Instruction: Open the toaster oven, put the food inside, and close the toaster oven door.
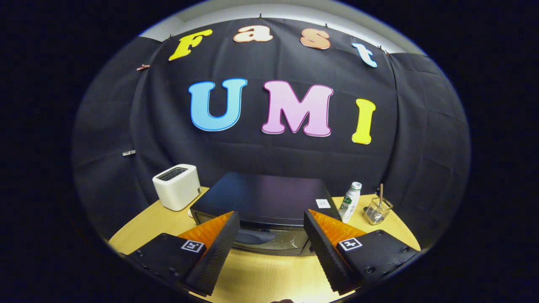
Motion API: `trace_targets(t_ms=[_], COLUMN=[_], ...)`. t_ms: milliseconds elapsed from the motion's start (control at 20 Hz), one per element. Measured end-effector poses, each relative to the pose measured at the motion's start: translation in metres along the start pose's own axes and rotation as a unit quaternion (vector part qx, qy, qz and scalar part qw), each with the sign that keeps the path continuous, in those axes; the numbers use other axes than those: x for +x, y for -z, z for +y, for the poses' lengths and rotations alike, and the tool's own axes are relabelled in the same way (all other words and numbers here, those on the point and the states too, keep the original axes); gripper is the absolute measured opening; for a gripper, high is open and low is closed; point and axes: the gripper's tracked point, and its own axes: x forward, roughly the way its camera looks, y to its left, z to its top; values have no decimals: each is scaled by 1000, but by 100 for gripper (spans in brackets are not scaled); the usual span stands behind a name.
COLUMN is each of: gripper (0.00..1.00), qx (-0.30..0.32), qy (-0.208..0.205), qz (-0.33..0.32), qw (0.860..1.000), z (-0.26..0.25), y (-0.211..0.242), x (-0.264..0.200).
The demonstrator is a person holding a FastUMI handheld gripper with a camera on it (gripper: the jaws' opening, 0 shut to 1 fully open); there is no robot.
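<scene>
On the wooden table, from the left: a white toaster, then the black oven with its door closed, a white bottle, and a wire basket holding a utensil. The gripper hangs just before the oven door, fingers spread wide, grasping nothing.

Item: hand-held two-finger gripper. Pose: raised, aimed forward and slightly downward. Fingers: spread wide apart, nothing between them, neither touching any object. Left finger and right finger angle inward toward their tips.
</scene>
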Motion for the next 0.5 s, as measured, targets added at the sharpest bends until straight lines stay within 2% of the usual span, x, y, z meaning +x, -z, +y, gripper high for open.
trace_targets(t_ms=[150,300,500], gripper=[98,98,98], qx=[6,13,20], qy=[13,8,20], qz=[-31,-32,-32], qw=[999,999,999], z=[-34,-68,-133], y=[-16,-19,-20], x=[-27,-51,-85])
